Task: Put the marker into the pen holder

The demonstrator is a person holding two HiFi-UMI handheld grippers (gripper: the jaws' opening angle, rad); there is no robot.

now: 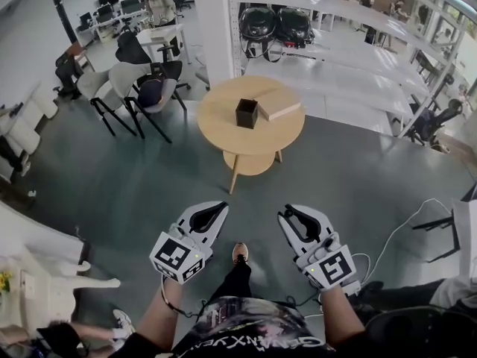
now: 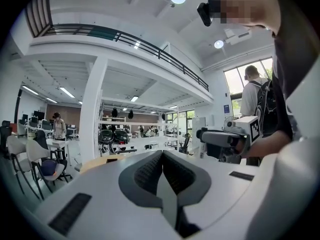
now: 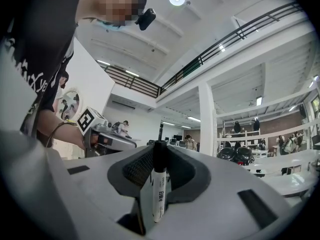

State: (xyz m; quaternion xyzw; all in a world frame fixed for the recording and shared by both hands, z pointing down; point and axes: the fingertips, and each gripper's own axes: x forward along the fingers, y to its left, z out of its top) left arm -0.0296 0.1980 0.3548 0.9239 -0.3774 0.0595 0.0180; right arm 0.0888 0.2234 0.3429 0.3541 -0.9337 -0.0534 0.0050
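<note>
My right gripper [image 3: 160,153] is clamped on the marker [image 3: 159,189], which stands upright between the pads with its black cap at the tips; the barrel print is too small to read, and from the head view the marker is hidden inside the jaws. My left gripper [image 2: 162,156] has its jaws pressed together on nothing. The pen holder [image 1: 247,113] sits well ahead on the round table [image 1: 216,136], just beside a flat box [image 1: 277,104]; its inside is too dark to make out.

Round wooden table [image 1: 223,129] stands far centre, with a flat tan box [image 1: 277,104] on its right side. Chairs [image 1: 141,88] sit grouped far left. Two black helmets [image 1: 274,27] rest on a white bench [image 1: 335,73] beyond. Cables [image 1: 402,230] trail near right.
</note>
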